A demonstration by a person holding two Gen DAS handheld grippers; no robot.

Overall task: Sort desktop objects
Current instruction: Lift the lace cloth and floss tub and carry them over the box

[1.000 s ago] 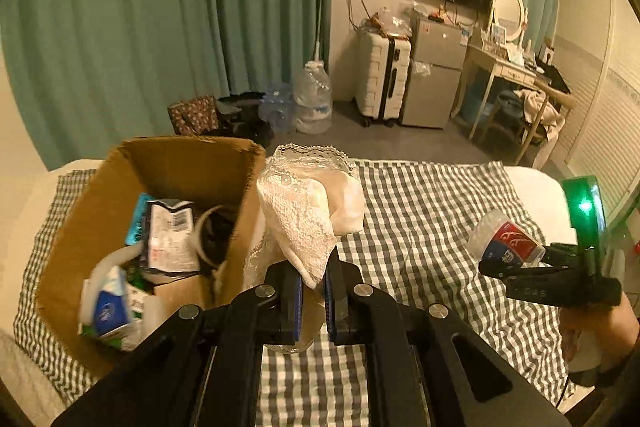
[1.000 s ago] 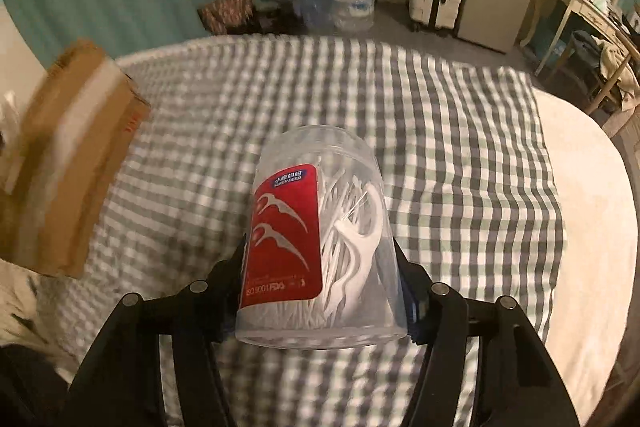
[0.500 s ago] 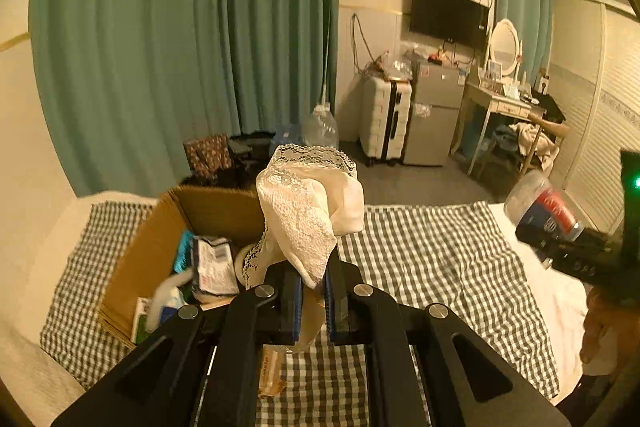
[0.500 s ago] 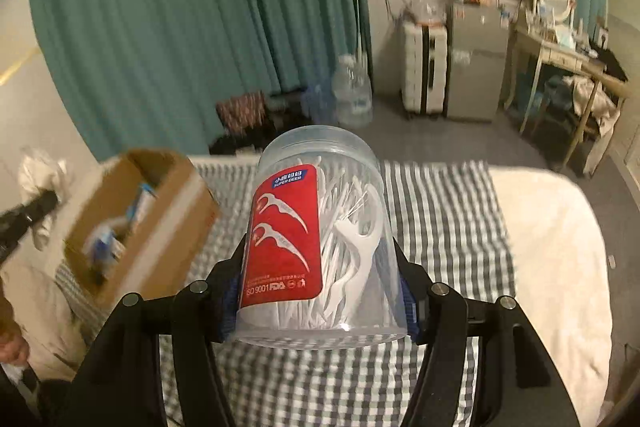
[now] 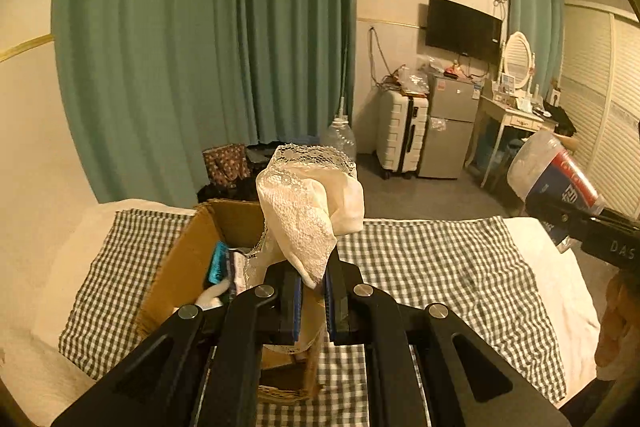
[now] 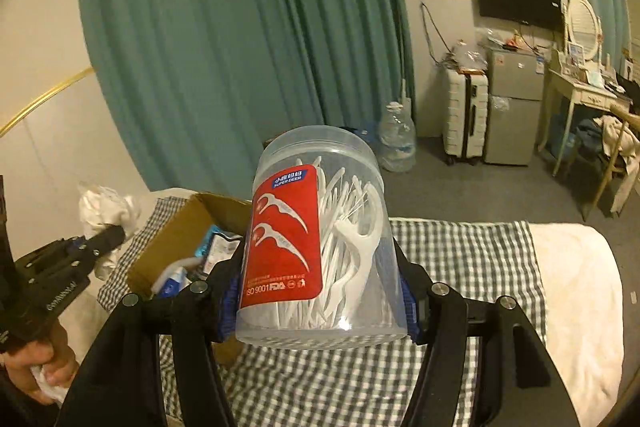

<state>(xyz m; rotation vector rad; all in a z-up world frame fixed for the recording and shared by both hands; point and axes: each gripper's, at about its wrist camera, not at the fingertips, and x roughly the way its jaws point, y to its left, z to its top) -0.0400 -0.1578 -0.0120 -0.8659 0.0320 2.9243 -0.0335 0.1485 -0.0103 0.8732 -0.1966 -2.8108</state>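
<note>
In the left wrist view, our left gripper (image 5: 311, 301) was up in the air, squeezing a lacy white cloth (image 5: 308, 207) that stood upward. Below sat the open cardboard box (image 5: 188, 267) on the checked cloth (image 5: 440, 267), with green curtains (image 5: 208, 39) behind.

In the right wrist view, our right gripper (image 6: 318, 307) squeezed a clear floss pick tub (image 6: 320, 247), held above the bed with its long side pointing away from us.
</note>
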